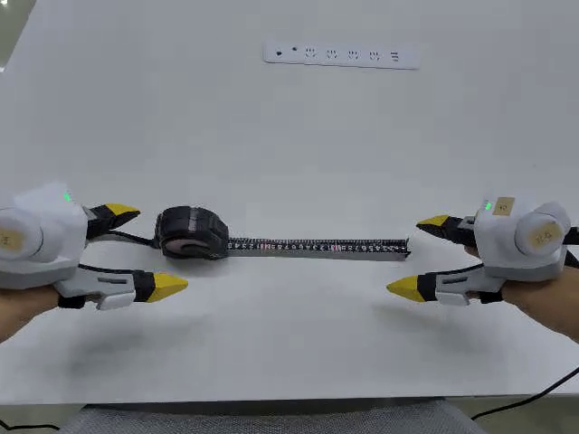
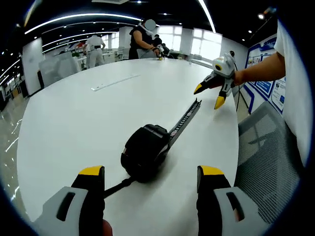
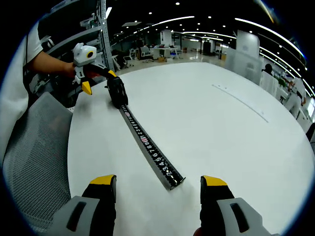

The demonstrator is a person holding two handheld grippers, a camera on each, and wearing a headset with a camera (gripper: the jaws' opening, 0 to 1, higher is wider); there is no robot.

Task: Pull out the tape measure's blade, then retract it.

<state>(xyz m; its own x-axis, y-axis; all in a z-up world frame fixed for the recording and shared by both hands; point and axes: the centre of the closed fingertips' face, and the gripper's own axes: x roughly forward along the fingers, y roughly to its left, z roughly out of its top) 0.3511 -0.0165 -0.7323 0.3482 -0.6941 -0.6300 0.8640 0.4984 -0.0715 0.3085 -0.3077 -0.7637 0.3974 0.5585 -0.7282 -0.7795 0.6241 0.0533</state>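
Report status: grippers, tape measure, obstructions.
Left gripper open, jaws flanking tape measure case. Blade out, flat on table; right gripper open, short of its tip. Power strip far back.

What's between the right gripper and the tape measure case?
The extended blade, flat on the table, running from case toward right gripper; clearest in the head view.

White table [image 1: 271,163], big, rounded edge. White power strip [image 1: 341,55] lies flat on far side w/ a row of sockets, well apart from the rest. Grey mesh chair [image 1: 262,418] sits at near edge; black cable [image 1: 534,402] shows below table edge, btm right. Left gripper view bkgd: person in dark top [image 2: 140,44] at table's far end, another in white shirt [image 2: 94,49] further left, long ceiling light strips [image 2: 74,19], blue wall posters [image 2: 258,73]. Right gripper view: metal rack [image 3: 101,29] beyond chair.
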